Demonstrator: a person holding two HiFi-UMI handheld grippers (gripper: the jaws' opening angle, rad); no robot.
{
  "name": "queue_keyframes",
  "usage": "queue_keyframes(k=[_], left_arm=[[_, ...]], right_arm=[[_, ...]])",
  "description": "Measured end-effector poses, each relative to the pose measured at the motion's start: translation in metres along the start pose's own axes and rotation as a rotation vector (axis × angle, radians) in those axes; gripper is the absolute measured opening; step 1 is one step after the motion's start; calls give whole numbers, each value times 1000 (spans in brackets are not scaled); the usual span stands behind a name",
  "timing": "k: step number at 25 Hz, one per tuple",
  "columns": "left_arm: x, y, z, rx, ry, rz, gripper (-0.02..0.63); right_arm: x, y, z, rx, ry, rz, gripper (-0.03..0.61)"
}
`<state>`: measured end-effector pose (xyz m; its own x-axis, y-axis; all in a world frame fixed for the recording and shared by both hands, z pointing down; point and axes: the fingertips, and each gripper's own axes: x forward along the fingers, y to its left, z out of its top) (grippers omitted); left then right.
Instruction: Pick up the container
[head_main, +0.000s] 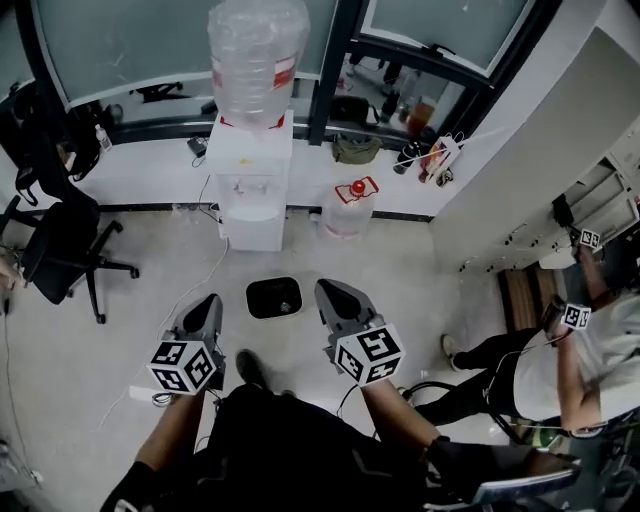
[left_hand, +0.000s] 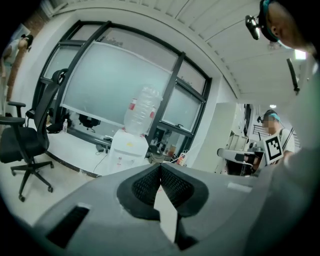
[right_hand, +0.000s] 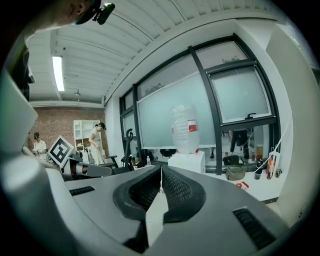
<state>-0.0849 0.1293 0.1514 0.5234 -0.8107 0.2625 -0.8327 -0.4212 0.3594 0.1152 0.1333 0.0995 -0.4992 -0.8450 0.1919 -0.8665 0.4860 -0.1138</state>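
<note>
Jaws clenched on both sides, nothing between them: my left gripper (left_hand: 160, 166) and my right gripper (right_hand: 161, 171) are both empty. In the head view, the small black round-cornered container (head_main: 274, 297) sits on the pale floor (head_main: 400, 290) between their tips, untouched. Beyond it stands the white water dispenser (head_main: 250, 190), clear plastic bottle (head_main: 257, 60) on top. A black office chair (head_main: 65, 250) sits off left.

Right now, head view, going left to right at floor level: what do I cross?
office chair → left gripper, jaws together → black bin → right gripper, jaws together → another person at the right edge.
</note>
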Motion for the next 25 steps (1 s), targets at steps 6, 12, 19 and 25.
queue_keyframes(k=[6, 12, 19, 25], left_arm=[[37, 46, 1, -39, 32, -22, 9], [74, 91, 4, -44, 53, -50, 9], [108, 129, -9, -86, 69, -91, 9], [147, 148, -44, -115, 142, -52, 9]], right_arm=[[52, -3, -4, 4, 31, -6, 9], [106, -6, -7, -12, 67, -19, 9], [151, -25, -32, 13, 100, -41, 9], [184, -68, -59, 23, 115, -49, 9]])
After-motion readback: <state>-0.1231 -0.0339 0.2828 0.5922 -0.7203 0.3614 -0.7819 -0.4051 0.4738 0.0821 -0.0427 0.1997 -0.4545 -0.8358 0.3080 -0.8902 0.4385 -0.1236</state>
